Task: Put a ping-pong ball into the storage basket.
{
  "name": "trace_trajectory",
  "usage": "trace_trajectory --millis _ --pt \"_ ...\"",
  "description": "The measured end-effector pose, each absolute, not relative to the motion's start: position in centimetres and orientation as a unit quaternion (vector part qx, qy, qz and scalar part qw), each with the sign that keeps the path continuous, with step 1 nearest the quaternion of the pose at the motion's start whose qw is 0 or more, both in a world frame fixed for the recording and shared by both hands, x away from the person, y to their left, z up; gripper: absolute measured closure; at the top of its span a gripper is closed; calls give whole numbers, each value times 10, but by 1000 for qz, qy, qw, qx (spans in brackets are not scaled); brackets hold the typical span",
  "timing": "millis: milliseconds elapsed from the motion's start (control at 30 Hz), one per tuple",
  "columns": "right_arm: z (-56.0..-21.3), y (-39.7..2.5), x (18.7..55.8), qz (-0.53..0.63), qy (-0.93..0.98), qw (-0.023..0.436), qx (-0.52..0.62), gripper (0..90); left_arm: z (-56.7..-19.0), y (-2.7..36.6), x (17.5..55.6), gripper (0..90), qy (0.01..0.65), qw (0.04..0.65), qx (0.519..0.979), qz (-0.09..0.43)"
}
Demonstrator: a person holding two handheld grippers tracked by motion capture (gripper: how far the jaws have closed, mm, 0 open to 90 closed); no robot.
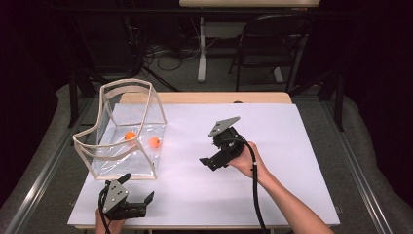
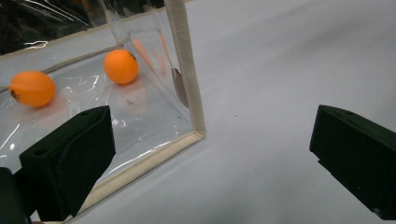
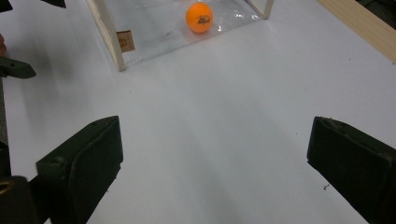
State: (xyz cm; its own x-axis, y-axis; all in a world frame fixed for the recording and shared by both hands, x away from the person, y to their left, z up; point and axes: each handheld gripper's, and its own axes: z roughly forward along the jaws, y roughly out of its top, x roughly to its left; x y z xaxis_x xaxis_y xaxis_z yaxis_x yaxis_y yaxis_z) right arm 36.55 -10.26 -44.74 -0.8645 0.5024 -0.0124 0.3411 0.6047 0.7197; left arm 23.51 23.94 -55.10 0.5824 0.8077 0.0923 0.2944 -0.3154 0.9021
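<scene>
A clear plastic bag [image 1: 127, 100] with cream trim stands open-topped on the white sheet at the left. Two orange balls [image 1: 130, 136] [image 1: 154, 142] lie on its floor. In the left gripper view both balls [image 2: 31, 88] [image 2: 121, 66] show through the clear wall beside the bag's corner trim [image 2: 187, 70]. My left gripper [image 1: 138, 188] is open just in front of the bag's near corner, holding nothing [image 2: 210, 140]. My right gripper [image 1: 210, 152] is open in mid-table, pointed left toward the bag; one ball [image 3: 199, 17] lies far beyond its spread jaws [image 3: 210, 158].
The white sheet [image 1: 272, 146] covers most of a wooden table [image 1: 204, 97]. A dark chair [image 1: 272, 44] and a white table leg [image 1: 201, 48] stand on the floor behind. Grey rails [image 1: 44, 161] run along both sides.
</scene>
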Motion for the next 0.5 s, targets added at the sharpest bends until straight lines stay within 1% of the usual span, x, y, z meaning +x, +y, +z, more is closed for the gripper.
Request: trace_trajectory --millis 300,500 --pt "-468 -122 351 369 889 108 248 31 -551 239 235 1 363 460 761 279" --pt "-480 -136 340 368 886 117 256 33 -551 239 235 1 362 460 762 278"
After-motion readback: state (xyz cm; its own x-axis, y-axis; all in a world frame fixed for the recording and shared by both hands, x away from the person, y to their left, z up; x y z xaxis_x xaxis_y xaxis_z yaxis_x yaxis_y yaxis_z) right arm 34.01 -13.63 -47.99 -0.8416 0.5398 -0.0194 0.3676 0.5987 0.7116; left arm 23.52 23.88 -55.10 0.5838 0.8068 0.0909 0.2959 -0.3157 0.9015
